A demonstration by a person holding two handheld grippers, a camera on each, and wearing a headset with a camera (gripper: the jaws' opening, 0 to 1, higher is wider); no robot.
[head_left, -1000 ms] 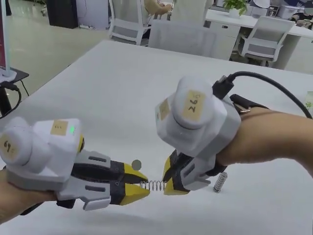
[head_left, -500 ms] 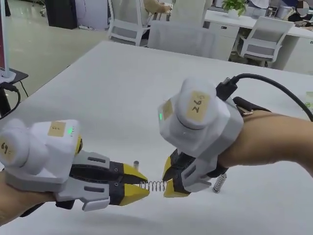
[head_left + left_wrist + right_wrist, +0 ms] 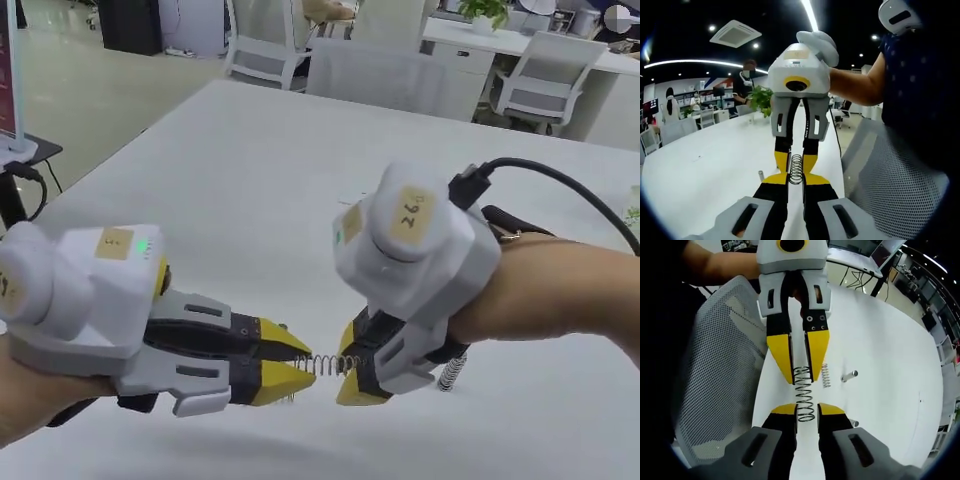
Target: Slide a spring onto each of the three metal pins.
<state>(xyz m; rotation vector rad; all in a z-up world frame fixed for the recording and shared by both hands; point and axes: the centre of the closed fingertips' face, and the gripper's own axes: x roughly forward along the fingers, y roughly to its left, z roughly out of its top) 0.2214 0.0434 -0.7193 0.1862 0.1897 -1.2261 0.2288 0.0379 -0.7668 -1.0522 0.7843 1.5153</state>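
The left gripper (image 3: 300,363) and right gripper (image 3: 350,376) each clench one end of the small coiled metal spring (image 3: 804,391), which looks light, bendy and best end-held.

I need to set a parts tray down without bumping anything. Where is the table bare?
Bare: the wide table stretch beyond both claws, toward the chairs. Crowded: the near edge, where left claw and right claw hold one spring, a loose spring beside the right.

An open-plan office: white desks (image 3: 455,36), mesh swivel chairs (image 3: 545,68), a potted plant (image 3: 761,99).
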